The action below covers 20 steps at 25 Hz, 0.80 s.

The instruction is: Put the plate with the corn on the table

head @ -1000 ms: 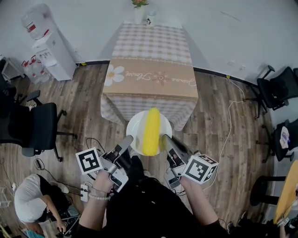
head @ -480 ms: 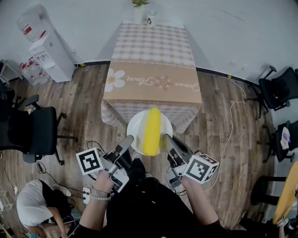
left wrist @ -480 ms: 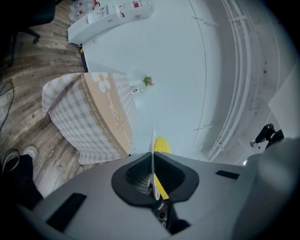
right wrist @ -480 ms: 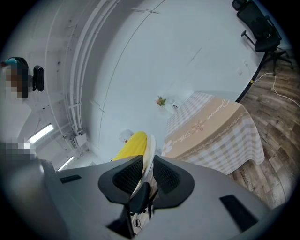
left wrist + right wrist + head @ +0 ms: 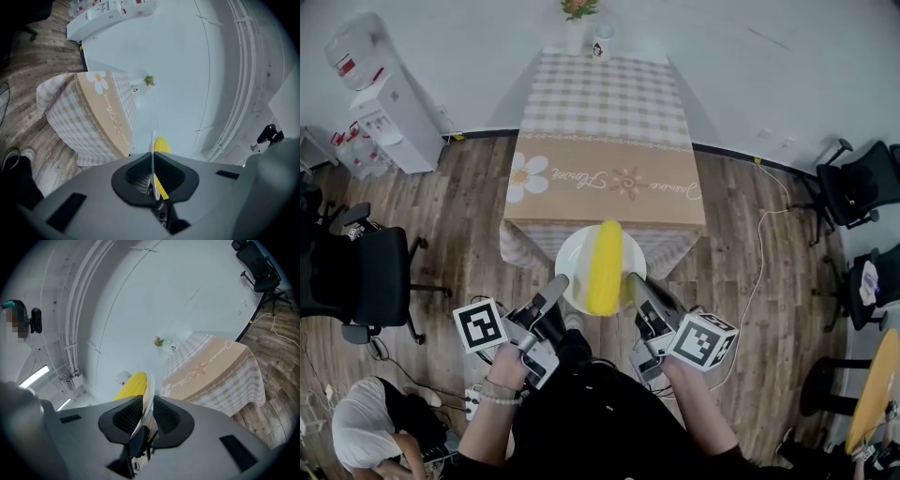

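1. While a person stood on the wood floor (image 5: 469, 206) facing the table (image 5: 609, 94), a white plate (image 5: 572, 267) hung in the air between two hand-held grippers, short of the table's near end and not resting on it.
2. The left gripper (image 5: 556, 282) had its jaws pinched narrow on the plate's left rim, and the right gripper (image 5: 632, 281) clamped the opposite rim the same way (each gripper's own camera showed the thin white edge caught in its jaws).
3. A yellow corn cob (image 5: 605, 267) lay lengthwise across the middle of the plate, its far tip pointing toward the table.
4. The table wore a checked cloth, with a tan runner (image 5: 609, 178) bearing a daisy print across its near half. At its far end, by the wall, stood a vase of flowers (image 5: 575, 28) with a mug (image 5: 601, 43) just beside it.
5. A white water dispenser (image 5: 389, 103) stood against the wall to the left, a black office chair (image 5: 366, 277) sat nearer on that side, and another person (image 5: 361, 431) crouched on the floor at the lower left.
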Motion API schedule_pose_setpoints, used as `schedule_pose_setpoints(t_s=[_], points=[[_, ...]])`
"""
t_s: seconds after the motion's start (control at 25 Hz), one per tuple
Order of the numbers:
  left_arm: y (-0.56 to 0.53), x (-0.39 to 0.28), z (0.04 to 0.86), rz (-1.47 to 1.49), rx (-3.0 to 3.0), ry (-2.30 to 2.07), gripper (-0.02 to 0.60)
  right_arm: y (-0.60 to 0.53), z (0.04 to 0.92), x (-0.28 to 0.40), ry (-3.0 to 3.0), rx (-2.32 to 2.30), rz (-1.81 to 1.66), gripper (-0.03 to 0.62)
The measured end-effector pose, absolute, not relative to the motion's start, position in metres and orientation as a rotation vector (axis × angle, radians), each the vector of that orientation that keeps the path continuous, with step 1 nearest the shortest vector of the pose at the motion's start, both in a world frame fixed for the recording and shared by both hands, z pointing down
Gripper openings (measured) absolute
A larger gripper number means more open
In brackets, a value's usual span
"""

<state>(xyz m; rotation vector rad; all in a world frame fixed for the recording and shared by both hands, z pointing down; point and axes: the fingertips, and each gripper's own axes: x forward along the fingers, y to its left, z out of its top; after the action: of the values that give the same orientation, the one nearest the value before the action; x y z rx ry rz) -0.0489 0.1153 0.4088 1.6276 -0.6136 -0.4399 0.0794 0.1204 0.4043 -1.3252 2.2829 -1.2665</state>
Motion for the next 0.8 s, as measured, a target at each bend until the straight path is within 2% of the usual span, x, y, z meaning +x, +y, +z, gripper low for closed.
schedule_pose_setpoints(t_s=[0.8], points=[[0.028,-0.070,0.409,-0.397,1.638,-0.584,0.021,0.039,0.408,0.058,2.220,-1.383,-1.282,0.086]])
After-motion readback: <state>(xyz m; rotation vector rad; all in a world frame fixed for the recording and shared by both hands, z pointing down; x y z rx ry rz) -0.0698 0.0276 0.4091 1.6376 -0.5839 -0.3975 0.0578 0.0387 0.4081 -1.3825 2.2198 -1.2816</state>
